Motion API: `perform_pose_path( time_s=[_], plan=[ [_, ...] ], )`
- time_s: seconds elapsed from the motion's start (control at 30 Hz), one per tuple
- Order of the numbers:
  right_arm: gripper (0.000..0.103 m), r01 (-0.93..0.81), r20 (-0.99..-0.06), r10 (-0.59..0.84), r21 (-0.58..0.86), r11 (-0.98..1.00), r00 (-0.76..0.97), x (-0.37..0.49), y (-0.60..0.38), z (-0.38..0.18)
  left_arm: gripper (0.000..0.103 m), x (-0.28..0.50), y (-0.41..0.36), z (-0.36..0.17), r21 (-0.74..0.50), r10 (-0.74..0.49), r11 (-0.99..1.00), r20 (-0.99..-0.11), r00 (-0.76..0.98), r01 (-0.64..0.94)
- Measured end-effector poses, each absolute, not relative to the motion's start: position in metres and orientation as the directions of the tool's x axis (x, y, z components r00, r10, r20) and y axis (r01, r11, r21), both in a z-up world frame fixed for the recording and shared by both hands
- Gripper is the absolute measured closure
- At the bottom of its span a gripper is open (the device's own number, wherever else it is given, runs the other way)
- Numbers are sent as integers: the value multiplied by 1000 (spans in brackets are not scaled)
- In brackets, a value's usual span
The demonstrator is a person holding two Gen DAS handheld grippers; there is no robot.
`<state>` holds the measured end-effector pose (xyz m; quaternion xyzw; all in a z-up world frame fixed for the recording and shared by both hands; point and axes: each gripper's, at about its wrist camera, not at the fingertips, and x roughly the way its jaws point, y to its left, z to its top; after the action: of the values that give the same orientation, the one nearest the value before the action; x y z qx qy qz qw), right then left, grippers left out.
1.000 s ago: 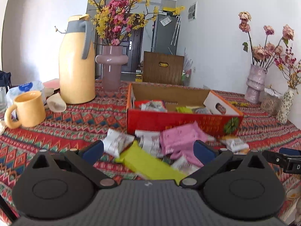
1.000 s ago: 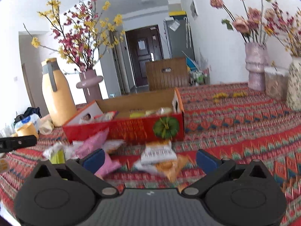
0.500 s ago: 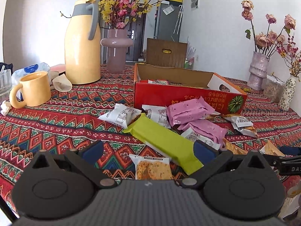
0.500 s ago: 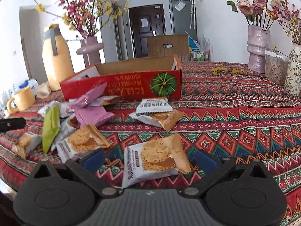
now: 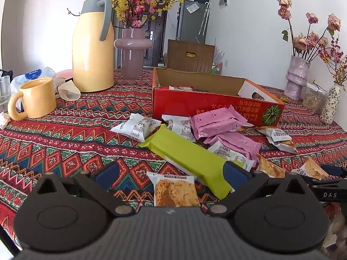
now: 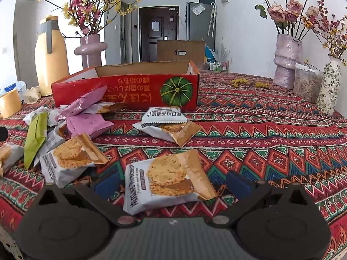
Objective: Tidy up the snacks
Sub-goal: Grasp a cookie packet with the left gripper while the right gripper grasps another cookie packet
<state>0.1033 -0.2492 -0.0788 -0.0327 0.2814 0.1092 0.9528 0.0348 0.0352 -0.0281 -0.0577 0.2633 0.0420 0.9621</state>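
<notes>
In the middle of the left wrist view, a red cardboard box (image 5: 208, 106) stands on the bench (image 5: 65, 134), which is covered with a patterned red cloth, and a few snacks lie inside the box. In front of the box a heap of snack packets lies on the cloth: a long green packet (image 5: 190, 158) in the centre, two pink packets (image 5: 219, 123) behind it, and white packets (image 5: 136, 126) to the left of them. The left gripper (image 5: 171, 174) is at the bottom of the frame with its jaws spread wide and holding nothing; a cracker packet (image 5: 175, 189) lies between the two blue pads, and the right pad is just beside the end of the green packet. In the upper left of the frame a yellow thermos jug (image 5: 93, 49) and a yellow mug (image 5: 36, 98) stand well apart from the heap. In the right wrist view, the right gripper (image 6: 171, 184) is also released, with the jaws wide and empty, and a white and gold cracker packet (image 6: 167, 179) lies between its pads on the cloth. Another similar packet (image 6: 69, 160) lies to the left of it, and two more (image 6: 169, 123) lie close in front of the box, near the green pumpkin picture on the box wall. On the right side of this frame stand a pink vase (image 6: 286, 62) with dried roses and a spotted vase (image 6: 329, 86).
</notes>
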Motion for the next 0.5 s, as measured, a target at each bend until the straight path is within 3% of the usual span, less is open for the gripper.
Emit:
perform_pose_path(
  time_s=[0.07, 0.2, 0.4, 0.5],
  plan=[
    [1, -229, -543, 193, 3, 973, 817, 104, -249, -78, 0, 34, 36, -29, -89, 51, 990, -512, 857, -112],
    [30, -268, -519, 228, -1, 963, 823, 95, -245, -77, 0, 35, 36, -30, -90, 53, 989, -518, 854, -116],
    [55, -317, -489, 247, -64, 946, 836, 83, -233, -75, 0, 35, 37, -32, -92, 50, 989, -522, 851, -114],
    [61, -326, -483, 257, -62, 943, 837, 80, -231, -74, 0, 35, 37, -32, -93, 47, 989, -525, 849, -112]
  ],
)
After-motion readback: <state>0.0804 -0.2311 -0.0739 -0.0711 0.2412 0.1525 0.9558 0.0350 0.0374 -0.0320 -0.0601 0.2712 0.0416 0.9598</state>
